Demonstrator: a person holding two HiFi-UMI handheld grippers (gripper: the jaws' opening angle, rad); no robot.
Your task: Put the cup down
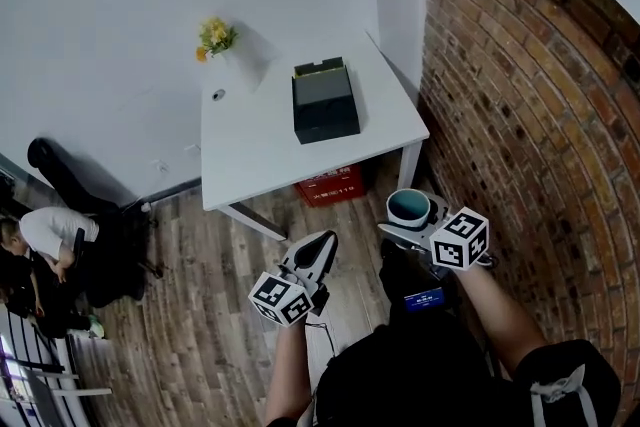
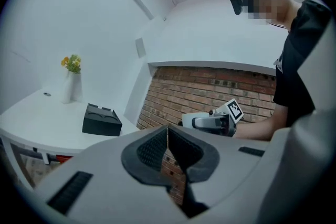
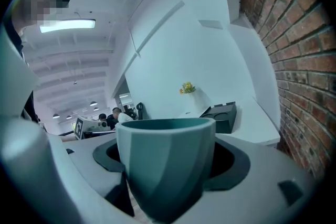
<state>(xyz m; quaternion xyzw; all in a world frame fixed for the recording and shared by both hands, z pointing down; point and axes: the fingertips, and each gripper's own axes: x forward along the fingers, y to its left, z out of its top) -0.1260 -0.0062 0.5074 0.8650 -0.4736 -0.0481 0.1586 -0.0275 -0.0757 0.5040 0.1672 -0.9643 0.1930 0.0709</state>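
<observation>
The right gripper (image 1: 410,217) is held out on a forward-stretched forearm, its jaws spread wide and clamped on both sides of the teal cup (image 1: 408,205). The cup is upright over the wooden floor (image 1: 220,295), at 4 o'clock from the white worktop (image 1: 250,155). The left gripper (image 1: 322,247), at 8 o'clock from the cup, points forward — jaws together, empty.

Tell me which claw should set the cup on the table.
Right. The right claw grips the cup and faces the table. The left claw is shut and empty, so it would need a handover first.
</observation>
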